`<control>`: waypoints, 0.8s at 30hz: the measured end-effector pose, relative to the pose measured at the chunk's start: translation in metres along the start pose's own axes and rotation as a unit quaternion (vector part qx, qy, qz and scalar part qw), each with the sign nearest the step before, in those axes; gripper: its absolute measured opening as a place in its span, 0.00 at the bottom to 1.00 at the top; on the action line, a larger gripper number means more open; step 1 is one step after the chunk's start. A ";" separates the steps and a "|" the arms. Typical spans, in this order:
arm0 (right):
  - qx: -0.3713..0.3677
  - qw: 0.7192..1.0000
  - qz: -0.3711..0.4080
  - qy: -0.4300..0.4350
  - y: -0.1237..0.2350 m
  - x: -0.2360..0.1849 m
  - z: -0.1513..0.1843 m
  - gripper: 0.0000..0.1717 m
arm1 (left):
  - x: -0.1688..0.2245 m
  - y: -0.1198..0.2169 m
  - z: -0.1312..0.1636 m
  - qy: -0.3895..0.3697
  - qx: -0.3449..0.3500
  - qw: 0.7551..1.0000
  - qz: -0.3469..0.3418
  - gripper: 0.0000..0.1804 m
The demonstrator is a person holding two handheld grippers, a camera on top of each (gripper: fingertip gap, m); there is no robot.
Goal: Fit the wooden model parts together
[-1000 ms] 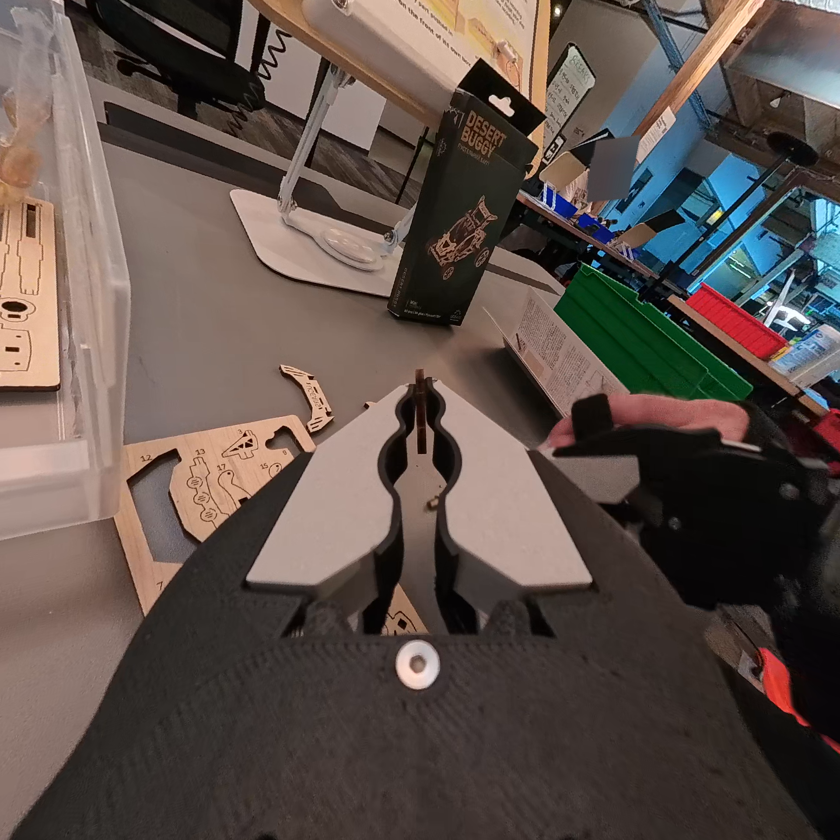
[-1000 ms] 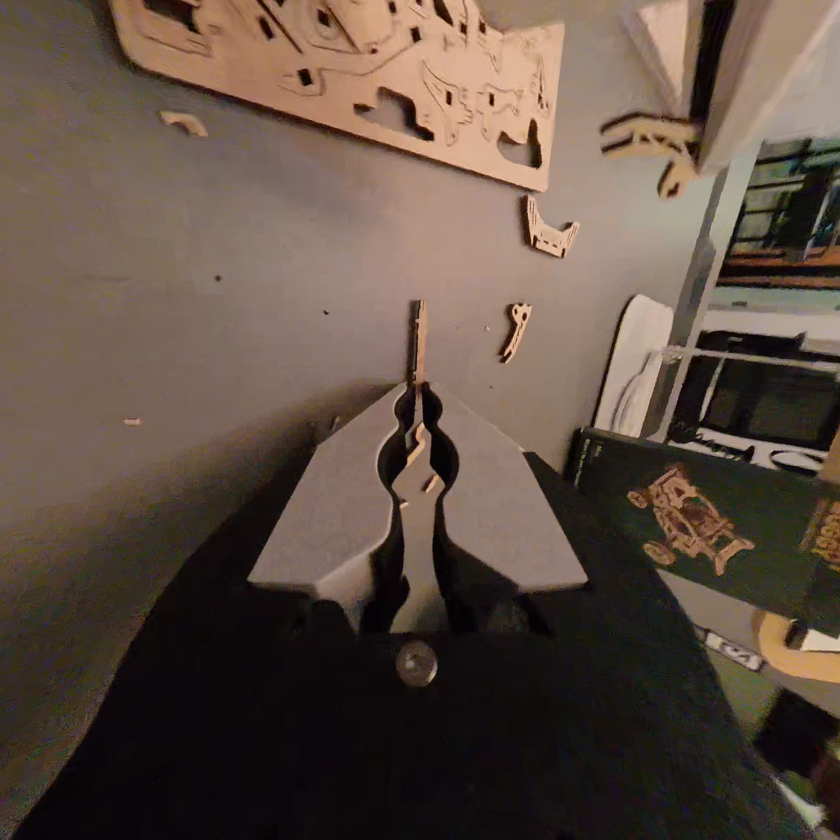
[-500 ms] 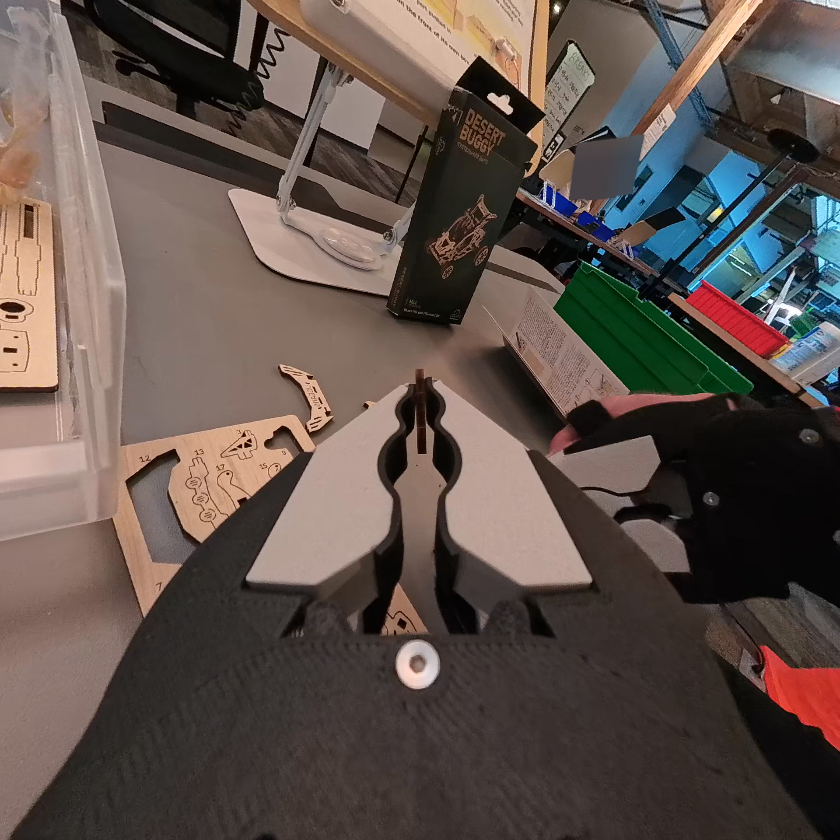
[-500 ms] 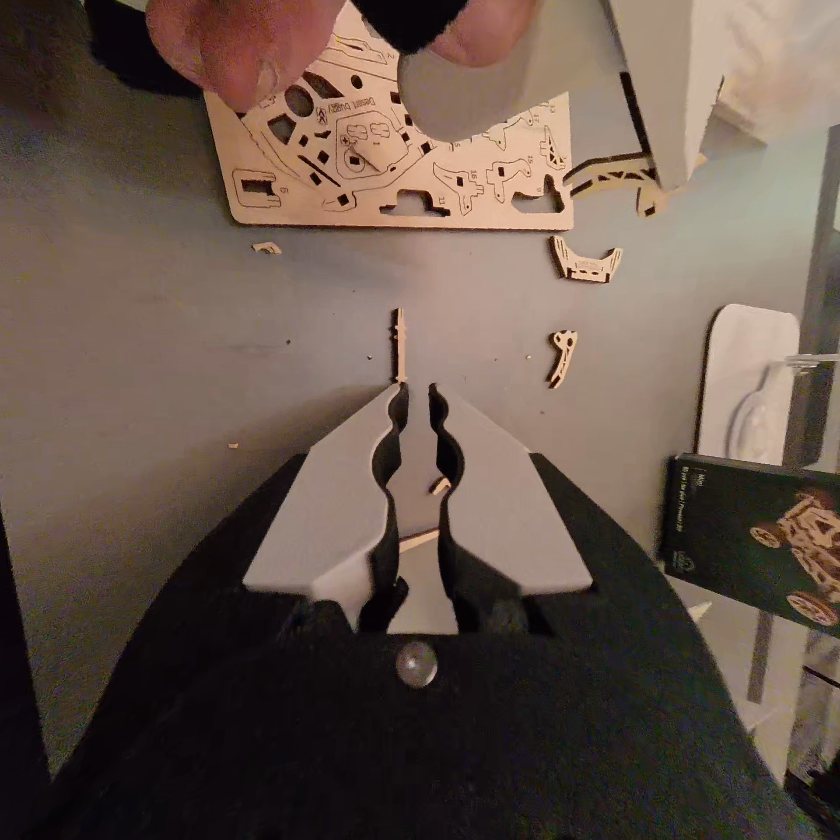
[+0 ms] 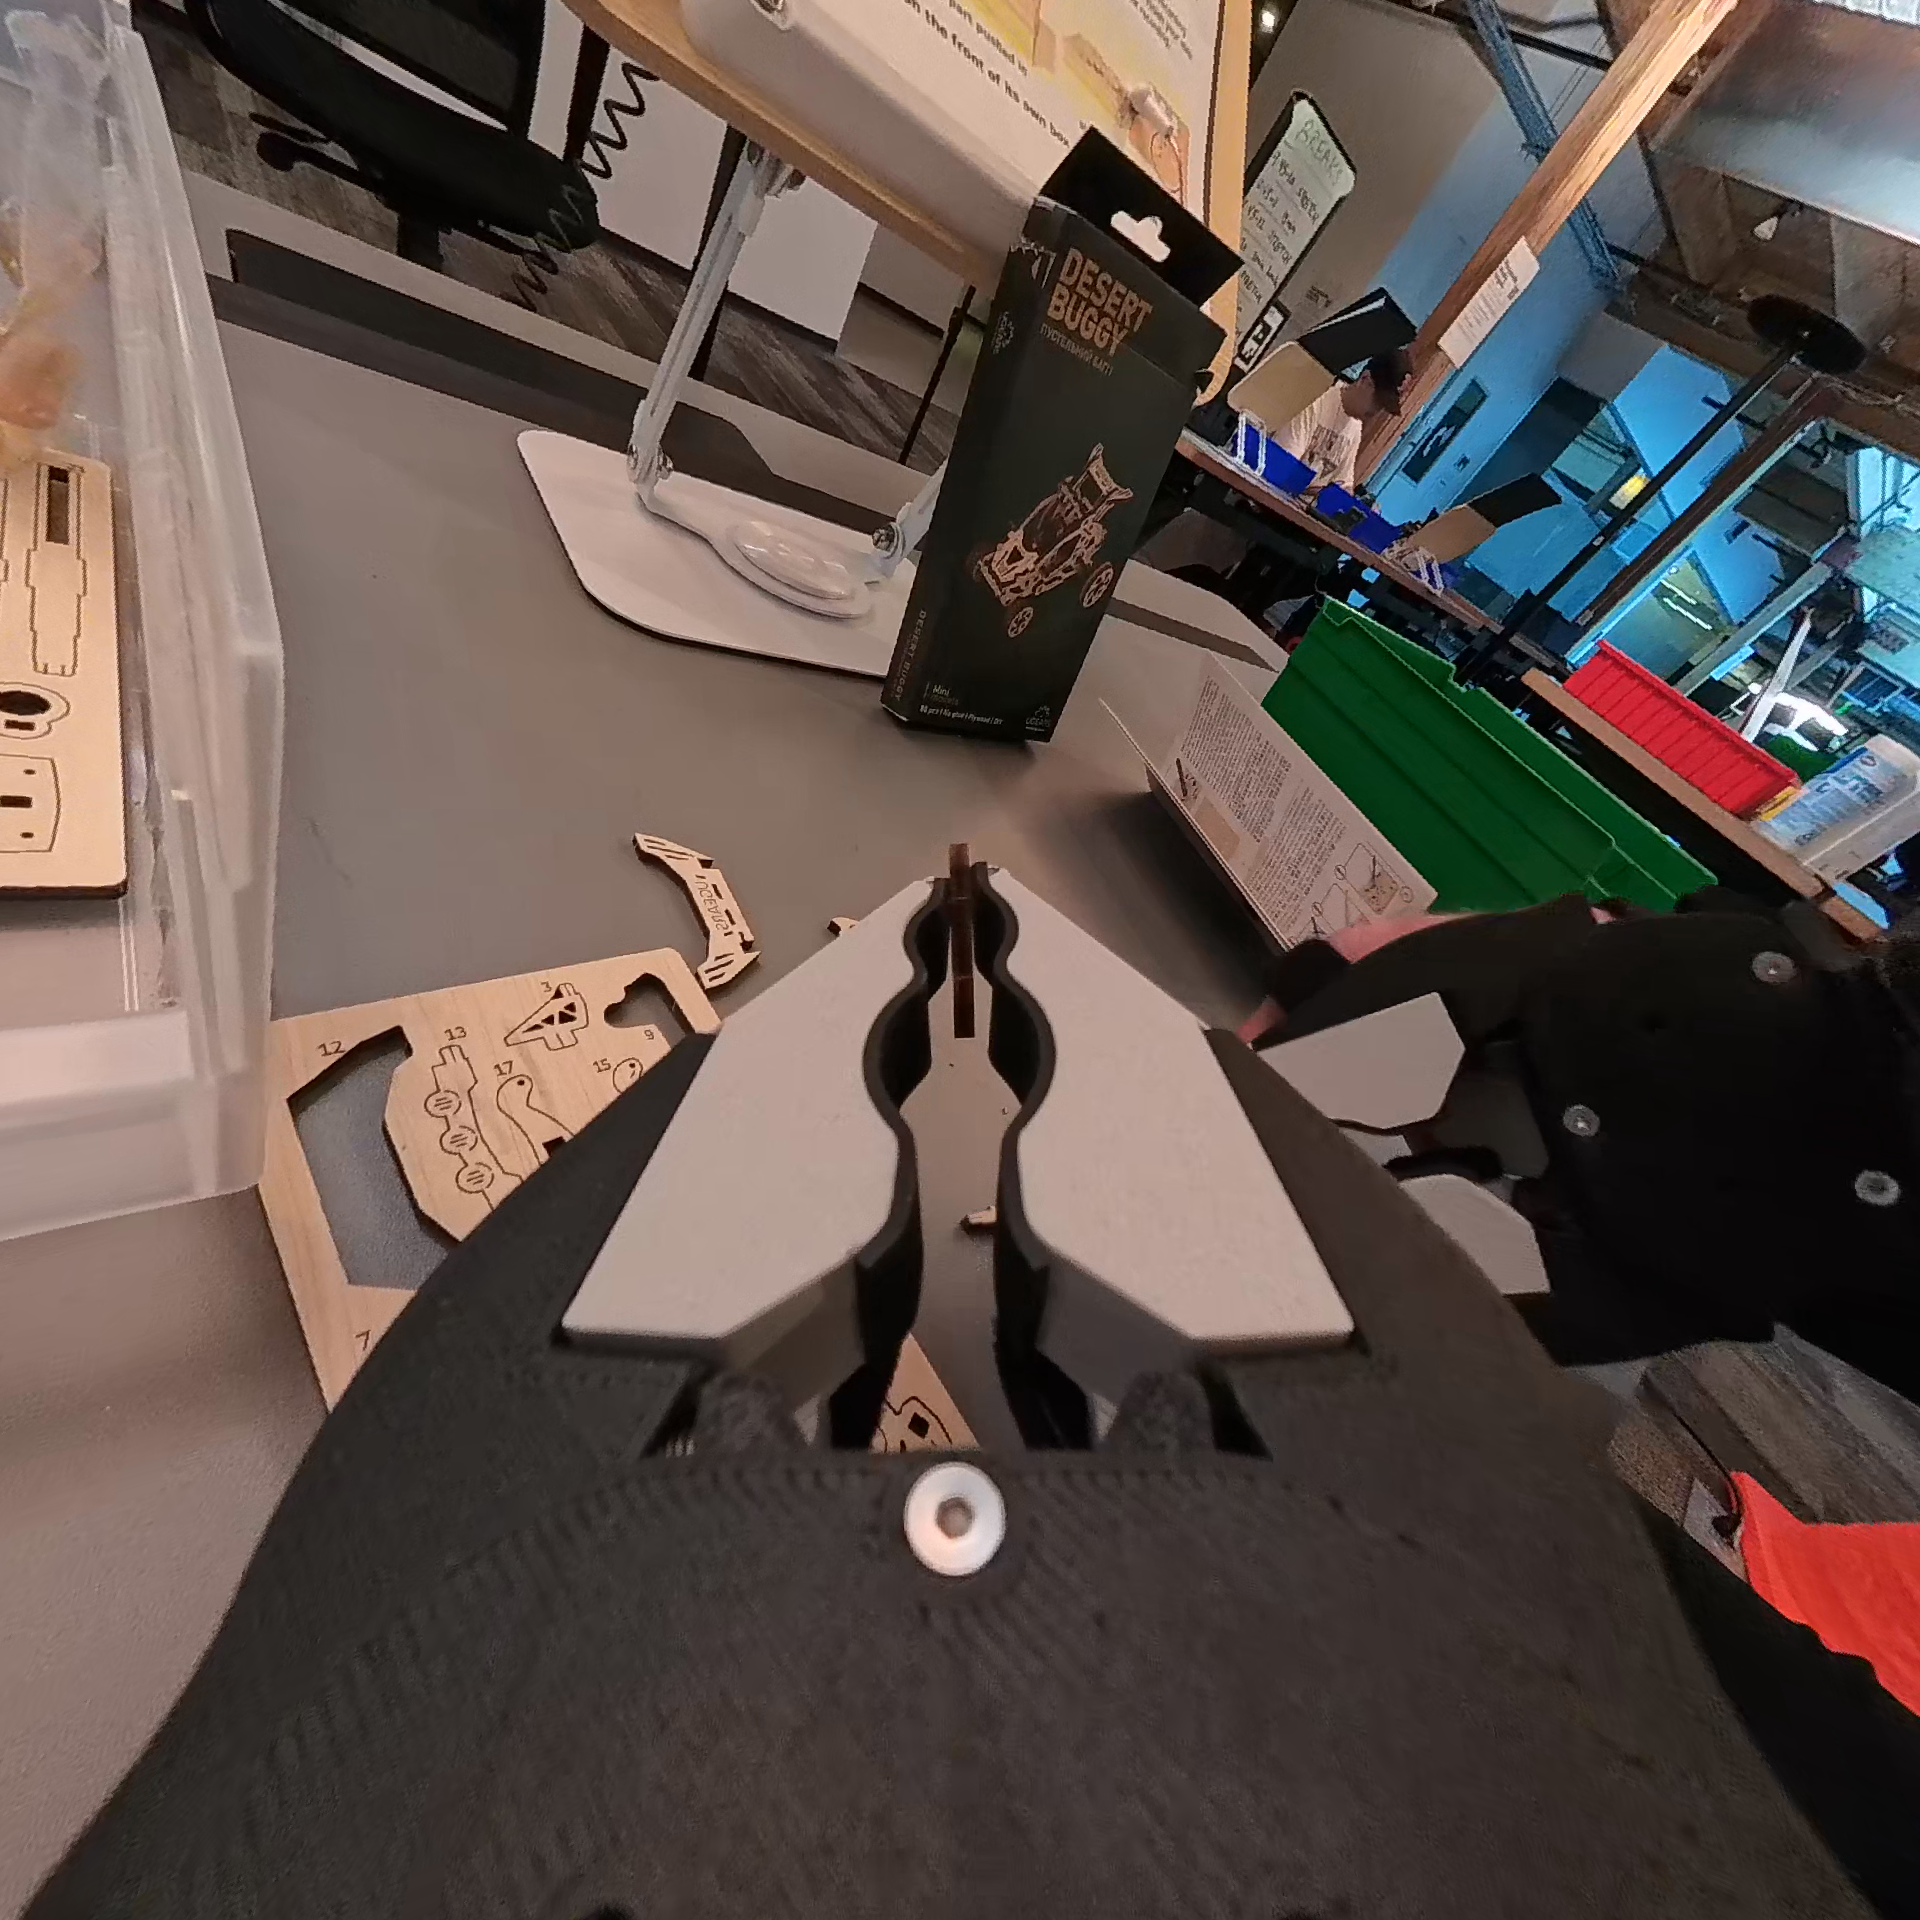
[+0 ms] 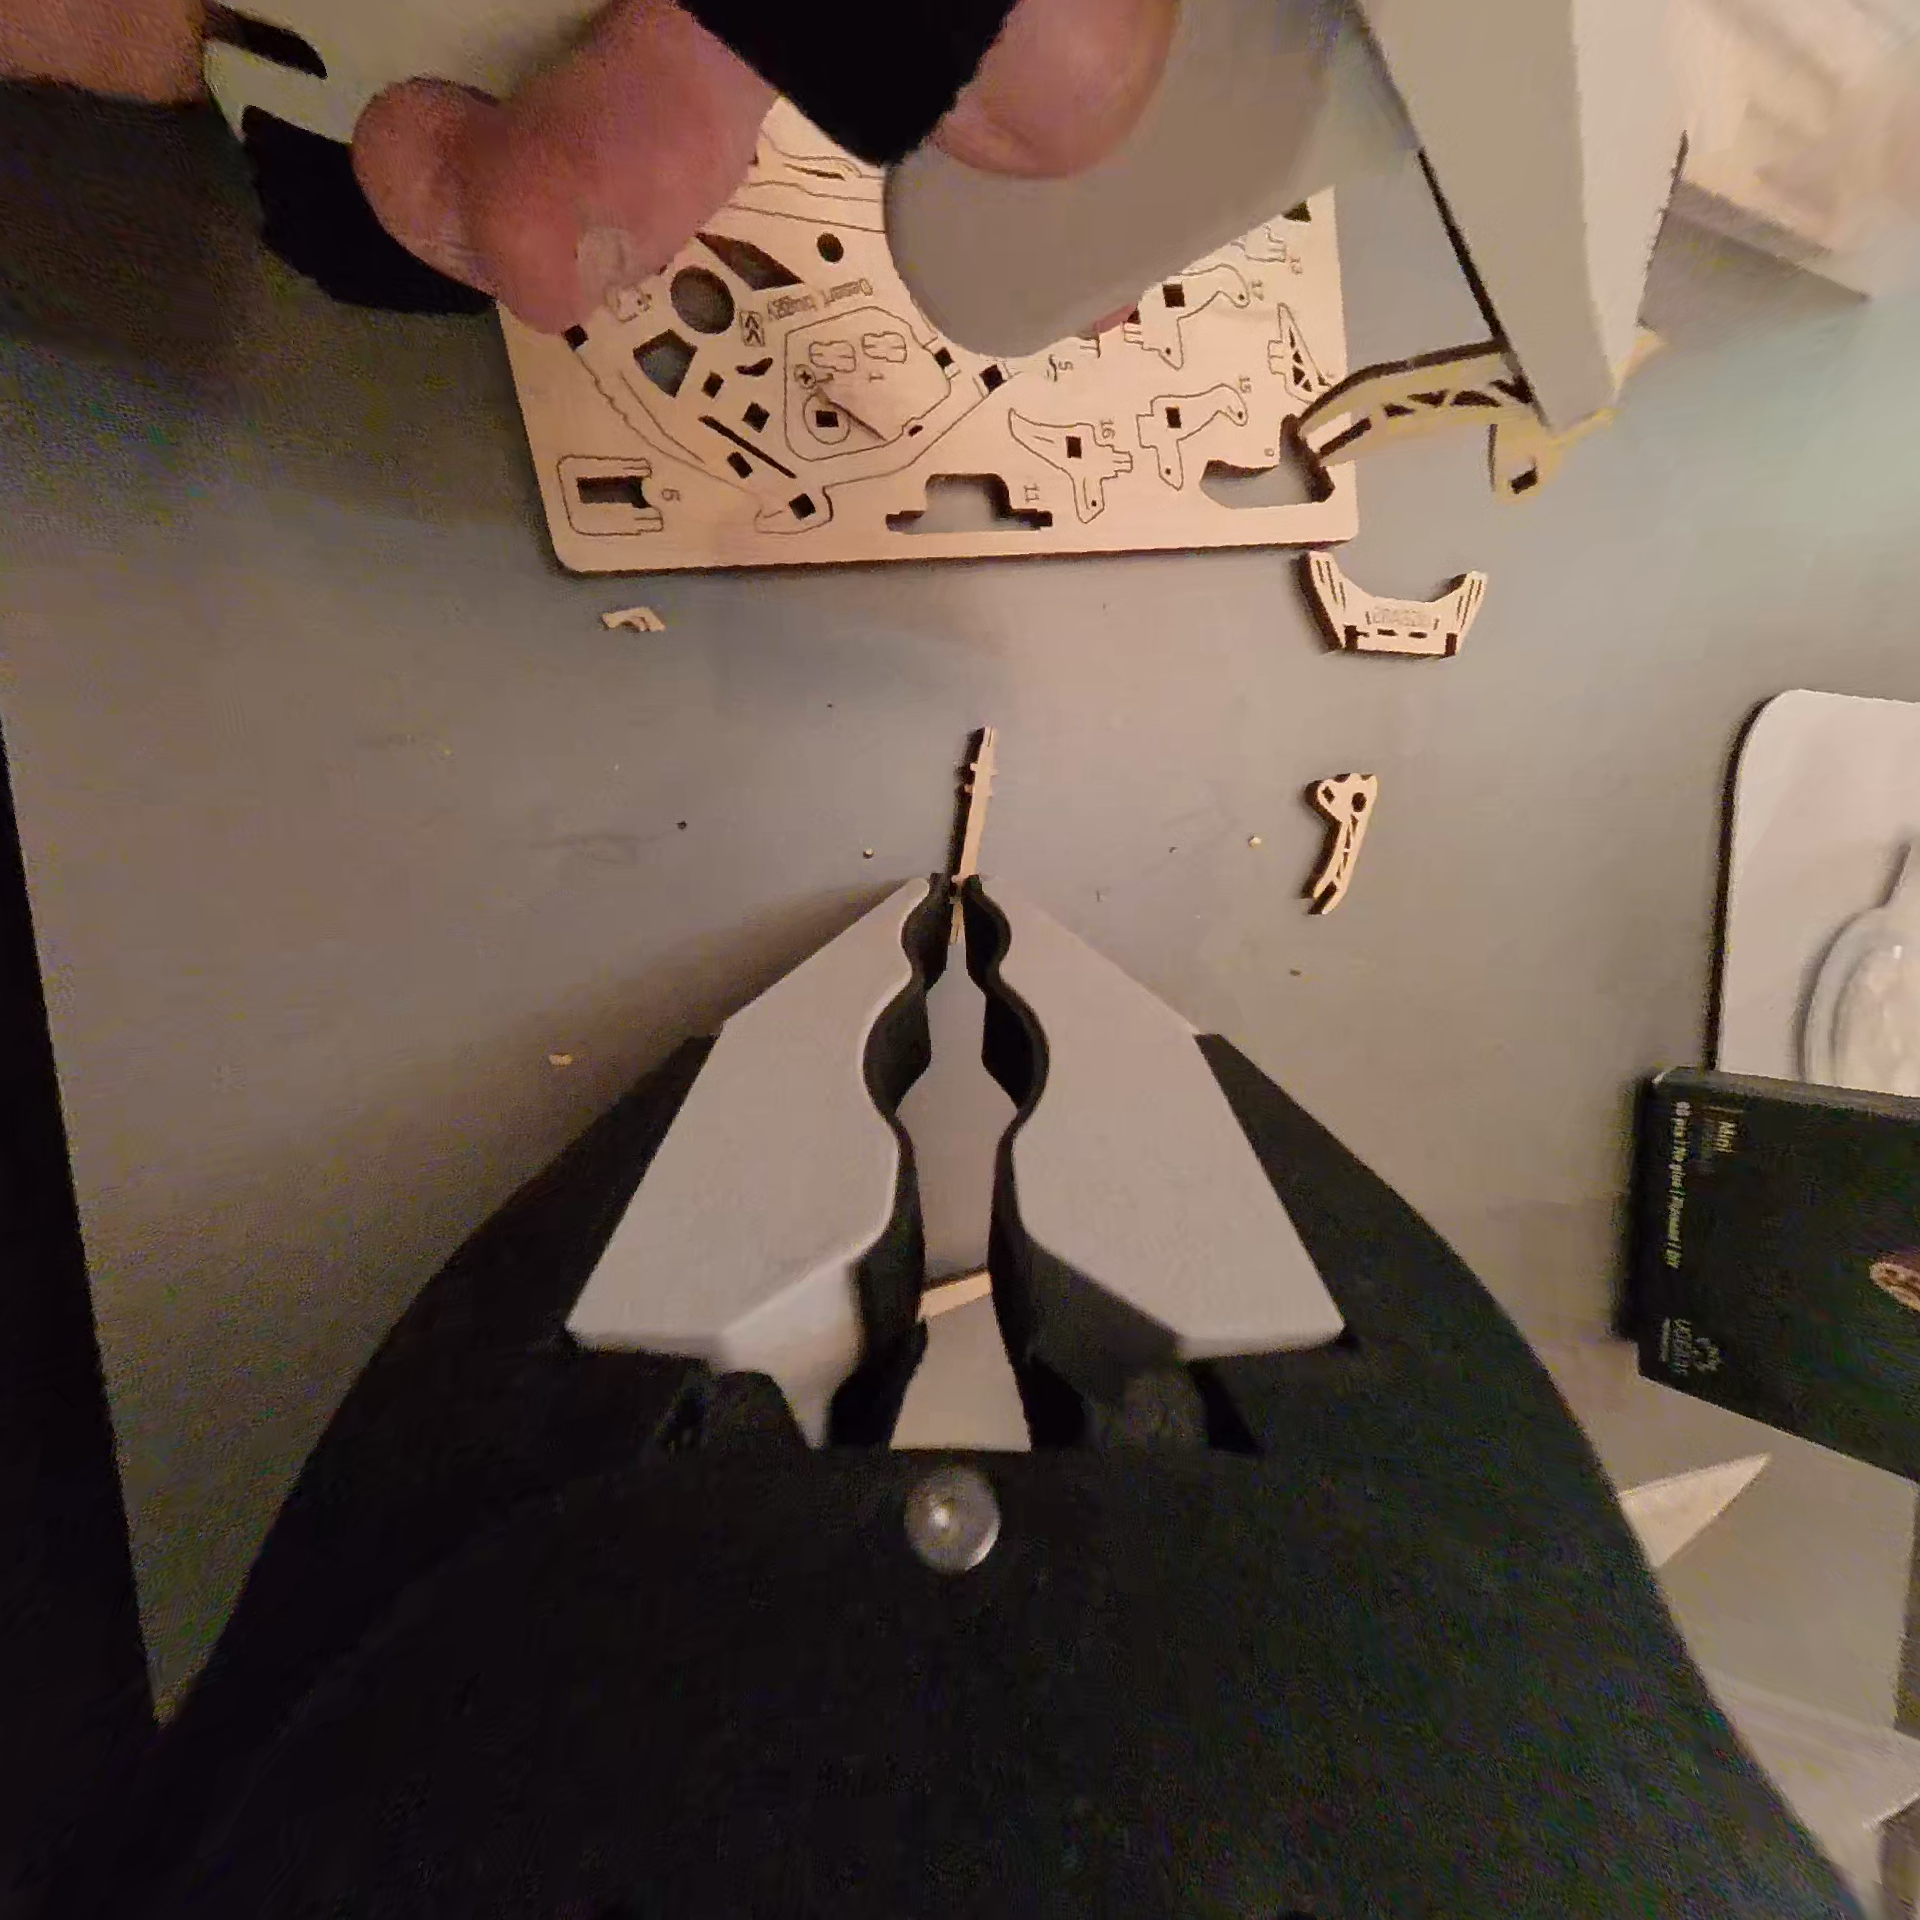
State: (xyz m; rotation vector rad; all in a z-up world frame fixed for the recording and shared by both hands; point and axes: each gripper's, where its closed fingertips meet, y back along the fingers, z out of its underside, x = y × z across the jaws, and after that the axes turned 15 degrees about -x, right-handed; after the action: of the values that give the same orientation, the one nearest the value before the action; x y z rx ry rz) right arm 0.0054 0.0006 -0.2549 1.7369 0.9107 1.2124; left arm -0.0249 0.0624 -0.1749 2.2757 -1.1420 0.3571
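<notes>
Right gripper (image 6: 958, 894): jaws narrowed onto a thin notched wooden strip (image 6: 977, 800), seen edge-on, its far end pointing toward the punched plywood sheet (image 6: 935, 499). Half a second ago those jaws stood apart with the strip just ahead of the tips; now the tips pinch its near end. A second ago the same jaws also held a strip, so this reads as a regrip, probably to seat the part squarer for mating.

Left gripper (image 5: 958, 883): jaws shut on a dark thin wooden piece (image 5: 960, 956), edge-on, standing up between the tips. No change across the last second; it hangs over the sheet's near edge. In the right wrist view, a curved trussed part (image 6: 1392, 405) shows clamped at the left gripper's fingers, just off the sheet's right edge.

Both parts in hand, so the likely next step is bringing them together.

Room, taken from the sheet:
- Right of it on the grey counter (image 6: 312, 831): a U-shaped loose part (image 6: 1392, 613) and a small bracket (image 6: 1340, 842). Best avoided.
- Left of it: open counter, only crumbs and a chip (image 6: 634, 621).
- Beyond it, well apart: dark kit box (image 5: 1049, 468), white stand base (image 5: 665, 561).
- Its left flank: clear plastic bin (image 5: 197, 727), close.
</notes>
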 end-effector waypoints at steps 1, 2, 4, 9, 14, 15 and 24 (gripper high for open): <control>0.003 1.000 -0.011 -0.016 0.000 0.000 0.000 0.00 | 0.000 0.000 0.000 0.000 0.000 1.000 0.000 0.01; 0.006 0.999 -0.026 -0.036 0.000 0.001 -0.001 0.00 | 0.000 0.000 0.000 0.000 0.001 1.000 0.000 0.01; 0.010 0.994 -0.069 -0.088 -0.001 0.003 0.000 0.00 | 0.000 0.000 0.000 -0.001 0.000 1.000 0.000 0.01; 0.017 0.974 -0.136 -0.180 -0.004 0.008 0.004 0.00 | 0.000 0.000 0.000 0.000 0.000 1.000 0.001 0.01; 0.047 0.973 -0.127 -0.184 0.003 0.016 -0.008 0.07 | 0.000 0.000 0.000 0.000 0.000 1.000 0.001 0.01; 0.047 0.972 -0.137 -0.187 0.003 0.014 -0.012 0.12 | 0.000 0.000 0.000 0.001 0.000 1.000 0.001 0.01; 0.026 0.975 -0.104 -0.196 -0.008 0.008 -0.019 0.07 | 0.000 0.000 0.000 0.001 0.001 1.000 0.003 0.01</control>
State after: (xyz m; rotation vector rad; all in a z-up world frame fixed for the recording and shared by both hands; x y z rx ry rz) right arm -0.0118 0.0152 -0.2556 1.7858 0.8624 0.6823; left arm -0.0249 0.0624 -0.1745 2.2741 -1.1481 0.3628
